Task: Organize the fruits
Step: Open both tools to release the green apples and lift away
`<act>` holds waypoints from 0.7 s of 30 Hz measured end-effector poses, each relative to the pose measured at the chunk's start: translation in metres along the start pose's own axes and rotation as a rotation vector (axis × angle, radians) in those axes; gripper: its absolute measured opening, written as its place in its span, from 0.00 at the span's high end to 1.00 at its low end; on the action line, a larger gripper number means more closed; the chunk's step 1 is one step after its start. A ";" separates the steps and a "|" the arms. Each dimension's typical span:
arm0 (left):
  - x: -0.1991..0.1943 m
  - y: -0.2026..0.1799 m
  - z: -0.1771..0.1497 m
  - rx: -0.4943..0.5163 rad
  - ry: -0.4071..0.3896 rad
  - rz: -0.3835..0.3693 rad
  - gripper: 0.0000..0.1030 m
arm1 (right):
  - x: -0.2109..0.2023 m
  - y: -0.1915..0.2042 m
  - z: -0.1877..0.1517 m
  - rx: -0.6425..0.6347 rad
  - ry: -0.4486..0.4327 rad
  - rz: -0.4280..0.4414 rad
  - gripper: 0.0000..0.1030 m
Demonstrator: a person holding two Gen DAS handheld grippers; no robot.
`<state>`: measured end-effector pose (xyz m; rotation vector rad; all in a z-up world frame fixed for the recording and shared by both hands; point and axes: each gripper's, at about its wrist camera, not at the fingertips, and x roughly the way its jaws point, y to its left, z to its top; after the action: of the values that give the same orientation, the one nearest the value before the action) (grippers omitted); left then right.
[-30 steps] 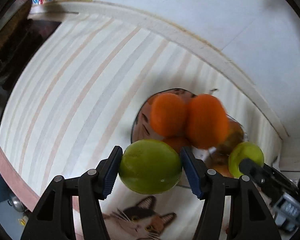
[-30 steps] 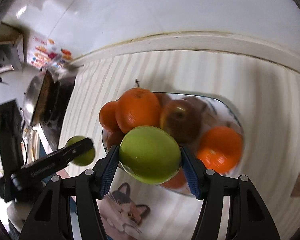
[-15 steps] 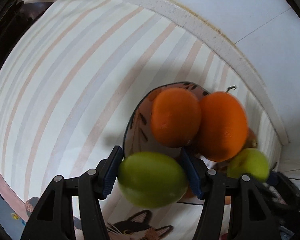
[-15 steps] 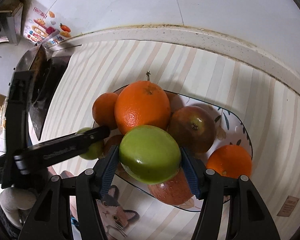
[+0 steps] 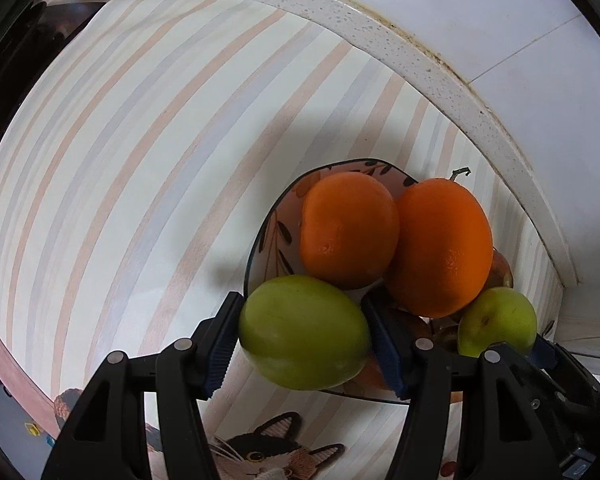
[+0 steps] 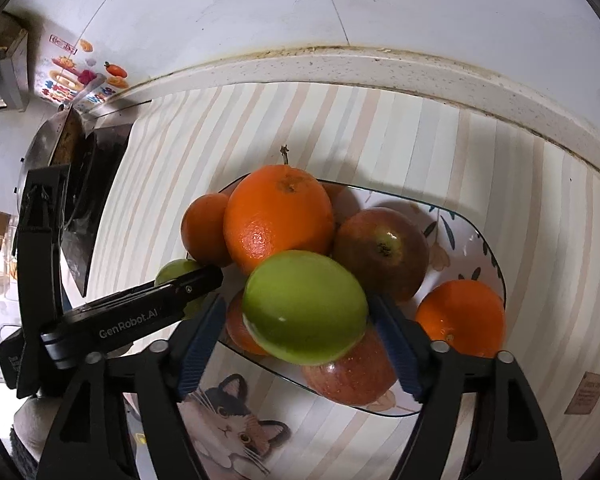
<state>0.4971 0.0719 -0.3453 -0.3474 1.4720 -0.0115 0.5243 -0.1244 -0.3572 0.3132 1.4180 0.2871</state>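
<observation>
Both claws loaded over the floral rounded-rectangle ceramic plate (image 6: 488, 248): left gripper (image 5: 306, 340) clenched on a smooth green apple (image 5: 304, 332) at the plate's near-left rim, right gripper (image 6: 300, 316) clamped around a second glossy green apple (image 6: 306, 306) above the plate's near edge. Firm, round, waxy skins, likely fairly light but prone to rolling; widest middle between the blue pads looks the safest hold. Crowded landing zone: big stemmed orange (image 6: 278, 220) stacked high at plate centre, smaller orange (image 6: 204, 228) left of it, reddish apple (image 6: 380, 252) to the right, wet red apple (image 6: 348, 376) at the near rim, lone orange (image 6: 462, 316) far right. Bare patch only toward the plate's right. Striped cat-print tablecloth (image 6: 340, 120) beneath.
</observation>
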 end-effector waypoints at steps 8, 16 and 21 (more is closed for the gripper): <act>-0.029 -0.005 -0.003 0.025 -0.051 -0.015 0.32 | -0.022 -0.002 -0.001 0.026 -0.031 0.012 0.08; -0.077 -0.019 -0.027 0.124 -0.159 0.067 0.15 | -0.065 -0.003 -0.022 0.000 -0.120 -0.084 0.07; -0.093 -0.030 -0.063 0.186 -0.205 0.118 0.15 | -0.086 -0.006 -0.048 -0.012 -0.163 -0.171 0.06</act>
<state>0.4318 0.0494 -0.2516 -0.1067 1.2753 -0.0173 0.4658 -0.1607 -0.2865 0.1992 1.2727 0.1262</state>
